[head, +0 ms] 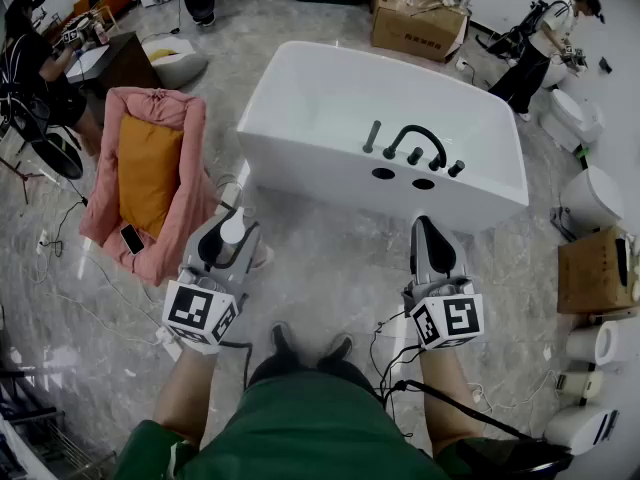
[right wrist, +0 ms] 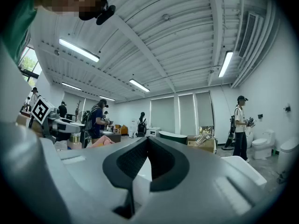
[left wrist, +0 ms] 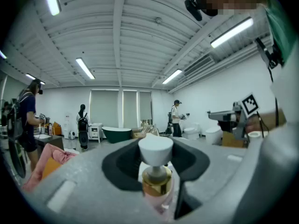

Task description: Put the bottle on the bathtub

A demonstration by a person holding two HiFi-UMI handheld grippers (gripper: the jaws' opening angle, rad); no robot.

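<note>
A grey marble-patterned floor (head: 330, 268) fills a showroom, seen from above by the person holding the grippers. A white freestanding bathtub (head: 300, 68) stands in the middle, just ahead of both grippers. To its left is a pink armchair (head: 185, 208) with an orange cushion (head: 147, 168) leaning against its back. A cardboard box (head: 418, 28) sits beyond the tub, and another (head: 590, 268) stands at the right among white toilets (head: 590, 193). Other people stand at the far left (head: 35, 68) and the far right (head: 545, 43).

The left gripper (head: 228, 230) is held over the floor between the armchair and the tub's near left corner. In the left gripper view its jaws are clamped on the bottle (left wrist: 156, 171), one on each side of it. The right gripper (head: 425, 230) is held level with it, in front of the tub's near wall. In the right gripper view (right wrist: 148, 146) its dark jaws meet at the tips with nothing held between them.

A black curved faucet (head: 415, 140) with black knobs is mounted on the tub's near rim.

The bottle (head: 232, 226) has a white flared cap, a gold collar and a pale pink body. It is in the left gripper, short of the bathtub and not touching it.

A phone (head: 131, 238) lies on the armchair's seat.
</note>
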